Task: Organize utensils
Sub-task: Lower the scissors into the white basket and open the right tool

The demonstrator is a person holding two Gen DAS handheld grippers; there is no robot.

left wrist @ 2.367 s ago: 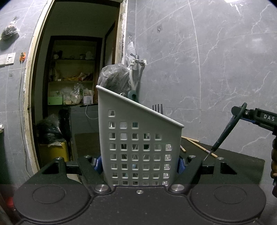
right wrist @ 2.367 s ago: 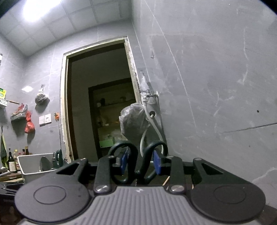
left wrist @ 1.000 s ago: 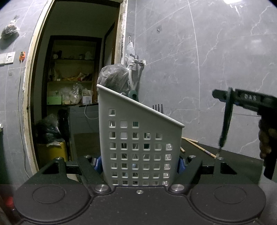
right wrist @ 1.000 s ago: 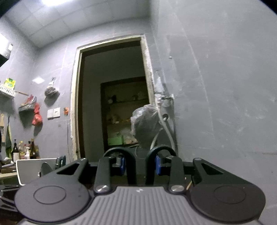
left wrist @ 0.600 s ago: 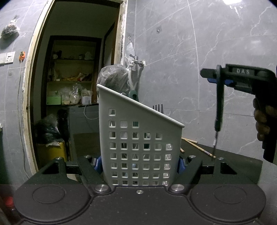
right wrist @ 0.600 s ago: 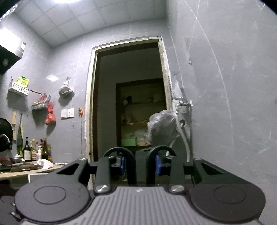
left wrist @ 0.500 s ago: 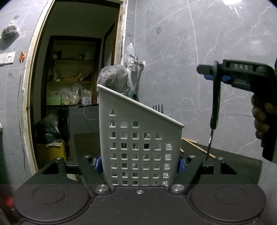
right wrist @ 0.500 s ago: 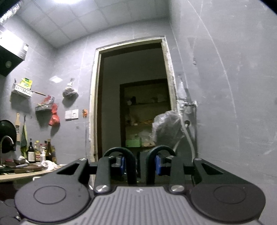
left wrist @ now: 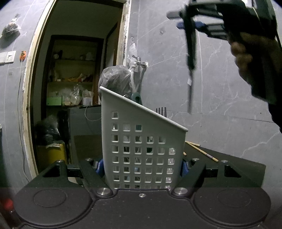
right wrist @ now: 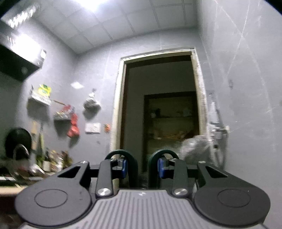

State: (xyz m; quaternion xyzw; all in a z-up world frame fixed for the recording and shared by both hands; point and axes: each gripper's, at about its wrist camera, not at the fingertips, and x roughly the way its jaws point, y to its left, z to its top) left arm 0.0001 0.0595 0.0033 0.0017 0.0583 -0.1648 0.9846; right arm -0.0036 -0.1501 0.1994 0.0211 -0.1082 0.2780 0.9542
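Dim room, ceiling light glare, fisheye edges, right view motion-blurred

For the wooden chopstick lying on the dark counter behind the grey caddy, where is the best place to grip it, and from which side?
Grip the chopstick near its middle, coming from above with the fingers across its length. It lies flat on the counter, thin and long, so only a top approach fits. Its near end disappears behind the caddy, so stay on the exposed part.

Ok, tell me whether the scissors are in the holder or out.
Out. The scissors hang blade-down from the right gripper, high above the white holder, clear of its rim.
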